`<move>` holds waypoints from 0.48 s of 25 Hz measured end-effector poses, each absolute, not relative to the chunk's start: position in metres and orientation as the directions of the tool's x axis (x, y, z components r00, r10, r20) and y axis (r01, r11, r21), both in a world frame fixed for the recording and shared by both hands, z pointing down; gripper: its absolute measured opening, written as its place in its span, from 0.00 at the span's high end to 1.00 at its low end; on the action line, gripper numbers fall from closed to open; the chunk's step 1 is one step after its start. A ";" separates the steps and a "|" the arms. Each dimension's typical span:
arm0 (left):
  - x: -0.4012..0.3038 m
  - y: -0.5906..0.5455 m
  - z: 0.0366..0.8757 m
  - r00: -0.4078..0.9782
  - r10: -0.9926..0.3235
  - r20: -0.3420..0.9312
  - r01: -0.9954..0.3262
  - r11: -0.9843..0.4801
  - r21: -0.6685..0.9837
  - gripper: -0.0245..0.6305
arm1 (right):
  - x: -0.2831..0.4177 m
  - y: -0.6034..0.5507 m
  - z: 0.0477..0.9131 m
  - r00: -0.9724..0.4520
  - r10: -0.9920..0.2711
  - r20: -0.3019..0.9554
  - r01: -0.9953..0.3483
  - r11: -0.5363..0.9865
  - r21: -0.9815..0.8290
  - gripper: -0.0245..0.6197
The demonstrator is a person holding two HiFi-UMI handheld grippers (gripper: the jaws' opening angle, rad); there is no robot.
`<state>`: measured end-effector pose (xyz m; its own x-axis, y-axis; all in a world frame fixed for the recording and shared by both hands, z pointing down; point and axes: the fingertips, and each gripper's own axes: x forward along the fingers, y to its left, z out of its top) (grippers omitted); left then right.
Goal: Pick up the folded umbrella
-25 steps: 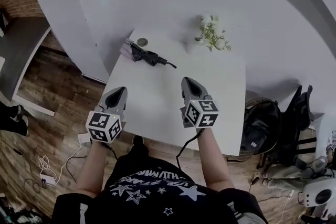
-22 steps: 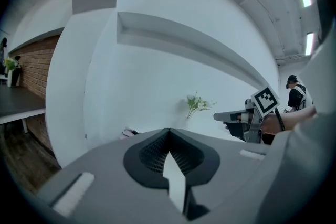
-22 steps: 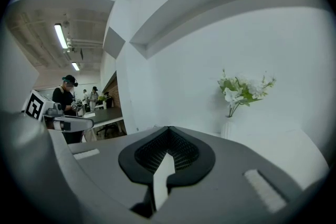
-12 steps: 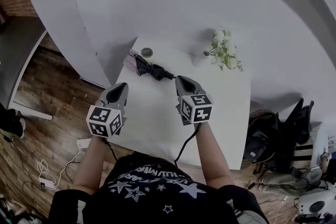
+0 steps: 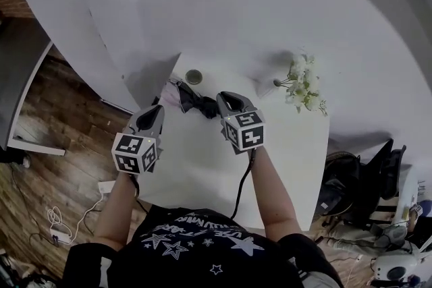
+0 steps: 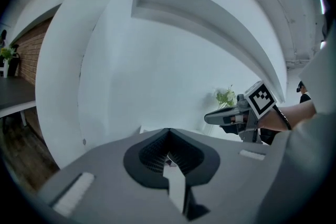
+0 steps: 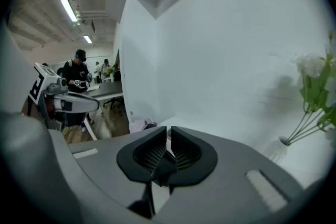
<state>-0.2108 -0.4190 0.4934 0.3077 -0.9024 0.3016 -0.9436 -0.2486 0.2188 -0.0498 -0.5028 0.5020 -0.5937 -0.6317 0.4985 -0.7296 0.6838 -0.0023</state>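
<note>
The folded black umbrella (image 5: 191,99) lies on the far left part of the white table (image 5: 290,145), partly on a pale pink cloth (image 5: 169,95). My right gripper (image 5: 225,100) sits just right of the umbrella and hides its right end. Its jaws have just been opening and stand a narrow gap apart (image 7: 169,135) with nothing between them. My left gripper (image 5: 154,112) hovers at the table's left edge, nearer me than the umbrella. Its jaws (image 6: 168,132) meet at the tips and hold nothing.
A small round dark object (image 5: 194,76) sits behind the umbrella. White flowers in a vase (image 5: 303,83) stand at the table's back right. A white wall rises close behind the table. Wooden floor (image 5: 61,165) lies to the left, with people (image 7: 79,77) at a distant table.
Both grippers have moved forward over the table toward the umbrella. The right one has come from mid-table to right beside the umbrella's near end.
</note>
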 end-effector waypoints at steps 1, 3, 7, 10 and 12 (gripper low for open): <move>-0.213 -0.424 0.497 0.308 -0.900 0.308 -0.943 -0.246 0.222 0.96 | -0.055 -0.508 0.508 -0.600 -0.618 0.508 -0.718 0.696 -0.001 0.89; -0.218 -0.434 0.505 0.306 -0.895 0.324 -0.944 -0.241 0.225 0.96 | -0.066 -0.513 0.522 -0.611 -0.567 0.552 -0.681 0.732 -0.002 0.83; -0.225 -0.446 0.524 0.303 -0.883 0.357 -0.944 -0.228 0.238 0.96 | -0.092 -0.510 0.558 -0.602 -0.430 0.673 -0.558 0.829 0.031 0.67; -0.228 -0.452 0.537 0.303 -0.875 0.378 -0.943 -0.219 0.251 0.96 | -0.104 -0.511 0.579 -0.583 -0.373 0.721 -0.497 0.866 0.046 0.61; -0.231 -0.456 0.545 0.298 -0.871 0.391 -0.944 -0.208 0.255 0.96 | -0.110 -0.512 0.592 -0.576 -0.339 0.743 -0.463 0.885 0.045 0.56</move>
